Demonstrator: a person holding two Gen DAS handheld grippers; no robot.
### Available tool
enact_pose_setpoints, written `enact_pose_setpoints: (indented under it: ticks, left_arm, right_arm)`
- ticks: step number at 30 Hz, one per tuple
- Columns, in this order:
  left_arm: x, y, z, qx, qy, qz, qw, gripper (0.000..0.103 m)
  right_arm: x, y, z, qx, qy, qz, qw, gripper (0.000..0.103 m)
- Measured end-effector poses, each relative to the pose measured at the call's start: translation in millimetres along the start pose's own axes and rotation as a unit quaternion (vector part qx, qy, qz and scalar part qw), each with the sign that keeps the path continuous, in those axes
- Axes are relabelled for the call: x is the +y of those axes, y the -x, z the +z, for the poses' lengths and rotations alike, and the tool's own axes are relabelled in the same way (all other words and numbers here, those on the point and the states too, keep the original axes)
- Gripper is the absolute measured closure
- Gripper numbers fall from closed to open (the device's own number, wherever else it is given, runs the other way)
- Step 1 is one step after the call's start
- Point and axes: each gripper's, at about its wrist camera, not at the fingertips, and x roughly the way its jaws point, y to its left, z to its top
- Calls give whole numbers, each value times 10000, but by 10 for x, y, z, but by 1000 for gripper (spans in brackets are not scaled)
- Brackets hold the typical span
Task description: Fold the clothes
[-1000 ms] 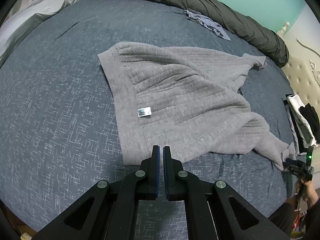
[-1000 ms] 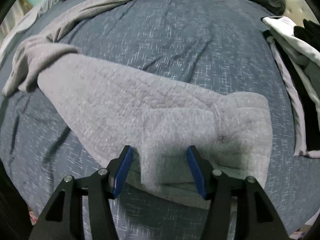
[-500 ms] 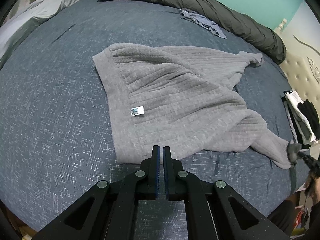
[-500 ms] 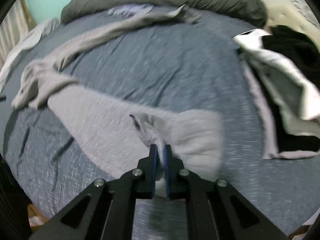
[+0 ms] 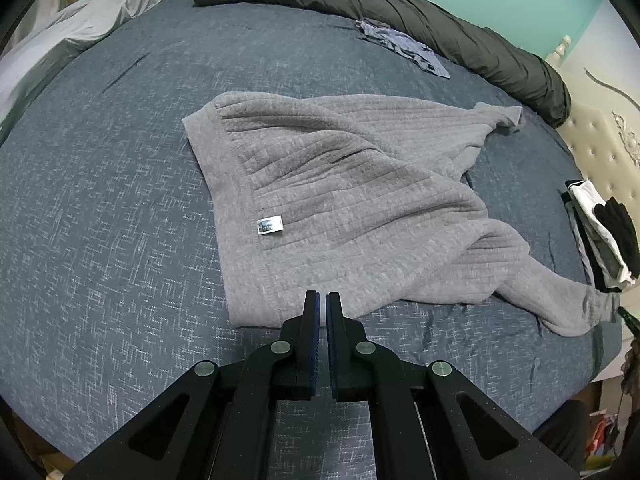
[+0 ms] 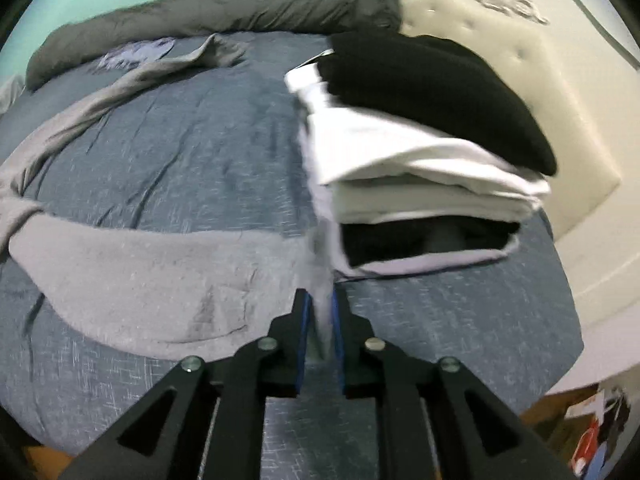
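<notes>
A grey ribbed knit sweater (image 5: 340, 208) lies spread on the dark blue speckled bedcover (image 5: 100, 240), its body mostly flat with a small white label (image 5: 270, 225) facing up. The right gripper (image 6: 319, 312) has its blue-padded fingers pressed on the cuff of the near sleeve (image 6: 152, 288). It seems to pull the sleeve straight outward toward the bed edge, I think so that the sleeve lies smooth and can be laid over the body. The left gripper (image 5: 322, 304) is pressed together with nothing between its fingers. It hangs just above the hem, perhaps ready to hold the cloth down. The far sleeve (image 5: 500, 118) stretches toward a long dark grey rolled duvet (image 5: 400, 12). A stack of folded black and white clothes (image 6: 420, 152) sits near the cream tufted headboard (image 6: 540, 92), probably kept aside so the middle stays free for working.
</notes>
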Motion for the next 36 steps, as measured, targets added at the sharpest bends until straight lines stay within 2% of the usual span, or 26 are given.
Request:
enact_pose_setpoints:
  ticks: [3, 5, 7, 8, 9, 11, 12, 14, 20, 31, 36]
  left_arm:
    - [5, -14, 10, 21, 12, 37, 10000, 99]
    - [26, -30, 8, 42, 36, 49, 10000, 98]
    - [72, -60, 8, 80, 85, 93, 9999, 94]
    - [100, -75, 8, 99, 114, 121, 9998, 87]
    - [143, -89, 6, 110, 163, 156, 9997, 75]
    - [229, -104, -7, 101, 267, 178, 9994, 59]
    - [280, -114, -16, 101, 309, 185, 9993, 57]
    - [370, -139, -42, 134, 379, 251, 9989, 56]
    - [557, -286, -147, 306, 455, 212, 9983, 52]
    - [575, -580, -166, 360, 389, 9, 9986, 50]
    - [575, -701, -165, 363, 352, -80, 9987, 50]
  right_arm:
    - [61, 139, 41, -301, 61, 147, 9994, 87]
    - [209, 180, 98, -390, 202, 371, 9983, 78]
    - [383, 197, 158, -417, 360, 624, 9965, 74]
    - [486, 174, 188, -378, 447, 760, 9954, 73]
    - [588, 152, 218, -339, 533, 895, 9940, 72]
    - [829, 68, 285, -222, 666, 1212, 9901, 65]
    - [939, 23, 309, -162, 726, 1358, 9879, 63]
    - [1206, -95, 368, -21, 958, 1612, 9822, 59]
    - [1838, -357, 496, 328, 1561, 1908, 9686, 54]
    - [2435, -755, 689, 673, 1894, 2279, 9527, 45]
    - [2700, -932, 650, 804, 2259, 2117, 9475, 43]
